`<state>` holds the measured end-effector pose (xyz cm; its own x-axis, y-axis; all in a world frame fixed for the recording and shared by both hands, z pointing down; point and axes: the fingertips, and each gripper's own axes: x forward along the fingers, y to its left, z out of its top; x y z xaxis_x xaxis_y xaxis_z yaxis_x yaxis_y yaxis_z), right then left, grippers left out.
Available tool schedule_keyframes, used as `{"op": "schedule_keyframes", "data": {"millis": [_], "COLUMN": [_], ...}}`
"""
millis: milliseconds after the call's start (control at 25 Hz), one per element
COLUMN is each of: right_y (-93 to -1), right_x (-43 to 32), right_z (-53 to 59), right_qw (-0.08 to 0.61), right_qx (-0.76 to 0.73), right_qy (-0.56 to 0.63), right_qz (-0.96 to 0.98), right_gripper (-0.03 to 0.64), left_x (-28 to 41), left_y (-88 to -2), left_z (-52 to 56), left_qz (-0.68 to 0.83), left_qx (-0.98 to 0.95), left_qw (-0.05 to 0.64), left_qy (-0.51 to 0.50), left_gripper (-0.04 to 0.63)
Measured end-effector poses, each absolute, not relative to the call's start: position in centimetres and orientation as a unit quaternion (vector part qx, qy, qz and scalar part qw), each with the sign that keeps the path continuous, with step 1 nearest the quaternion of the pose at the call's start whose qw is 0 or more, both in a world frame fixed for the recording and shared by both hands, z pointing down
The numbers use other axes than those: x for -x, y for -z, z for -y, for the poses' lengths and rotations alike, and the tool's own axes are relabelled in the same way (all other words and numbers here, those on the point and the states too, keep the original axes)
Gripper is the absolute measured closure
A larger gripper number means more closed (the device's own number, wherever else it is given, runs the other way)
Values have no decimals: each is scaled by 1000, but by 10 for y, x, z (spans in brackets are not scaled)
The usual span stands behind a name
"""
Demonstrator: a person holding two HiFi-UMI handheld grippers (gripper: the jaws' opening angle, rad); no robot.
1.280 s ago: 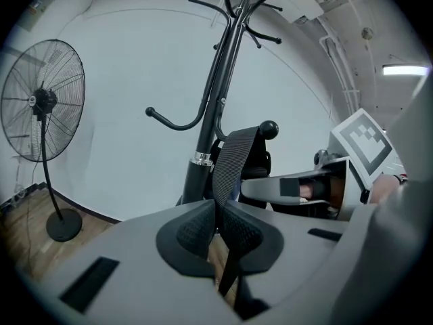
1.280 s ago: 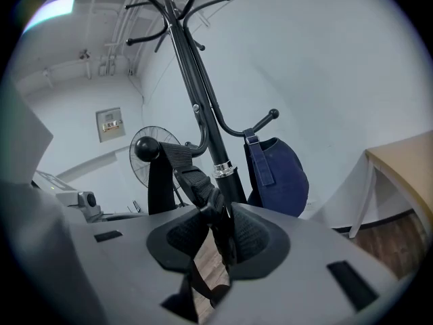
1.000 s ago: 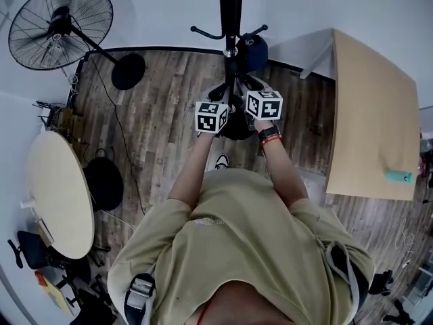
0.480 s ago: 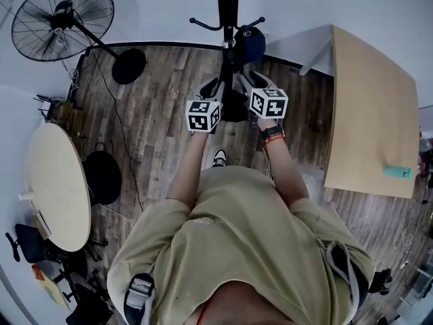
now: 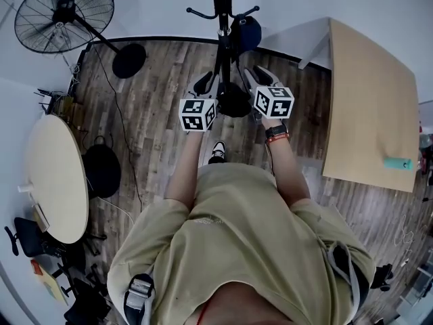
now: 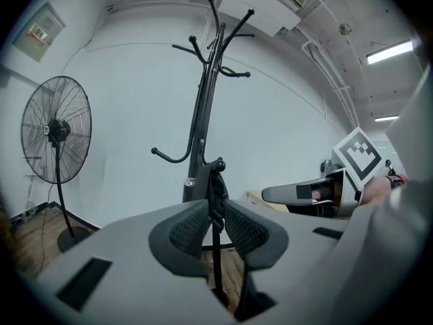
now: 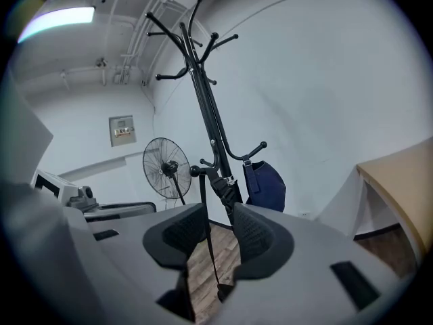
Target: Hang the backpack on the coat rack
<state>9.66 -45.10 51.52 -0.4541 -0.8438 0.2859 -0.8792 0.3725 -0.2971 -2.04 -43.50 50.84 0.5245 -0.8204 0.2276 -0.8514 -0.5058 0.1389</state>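
L hand-held gripper (image 6: 215, 212) pinches backpack strap (image 6: 214, 252) (by rack hook (image 6: 218, 164)); R hand-held gripper (image 7: 220, 213) closing round strap too.

Far centre: coat rack (image 5: 220, 19) on wood floor (image 5: 155, 93), dark backpack (image 5: 235, 101) beside its pole, blue bag (image 5: 245, 32) on a right hook. Fan (image 5: 64, 12) far left. Round desk (image 5: 57, 178) left, rectangular desk (image 5: 369, 107) right.

Both forearms (image 5: 191, 164) extended forward, side by side. Left tongs (image 6: 215, 210) near level, pads pinched on a strap (image 6: 214, 249). Right tongs (image 7: 218, 225) alongside: jaws apart and closing, second strap (image 7: 208, 243) between them.
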Motion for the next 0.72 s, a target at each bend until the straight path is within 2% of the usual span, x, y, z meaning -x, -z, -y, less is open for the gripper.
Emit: {"op": "schedule_keyframes", "data": {"millis": [240,480,520,720], "right_y": [-502,-489,-489,-489], "right_x": [-116,-128,-130,-139], "right_z": [418,381,375,349], "right_qw": [31,43,43,38], "right_qx": [-533,-550,-553,-565], "right_qy": [-182,-139,-134,-123], "right_qz": [825,822,821,815], "right_gripper": [489,569,578,610], "left_x": [21,23,23,19], "left_y": [-486,-473,-473,-479], "left_z": [406,371,365,338], "left_qz": [506,537,543,557], "left_qx": [-856,-839,-836,-826], "left_qw": [90,65,64,73], "left_qy": [-53,-58,-56,-48], "left_gripper": [515,539,565,571]}}
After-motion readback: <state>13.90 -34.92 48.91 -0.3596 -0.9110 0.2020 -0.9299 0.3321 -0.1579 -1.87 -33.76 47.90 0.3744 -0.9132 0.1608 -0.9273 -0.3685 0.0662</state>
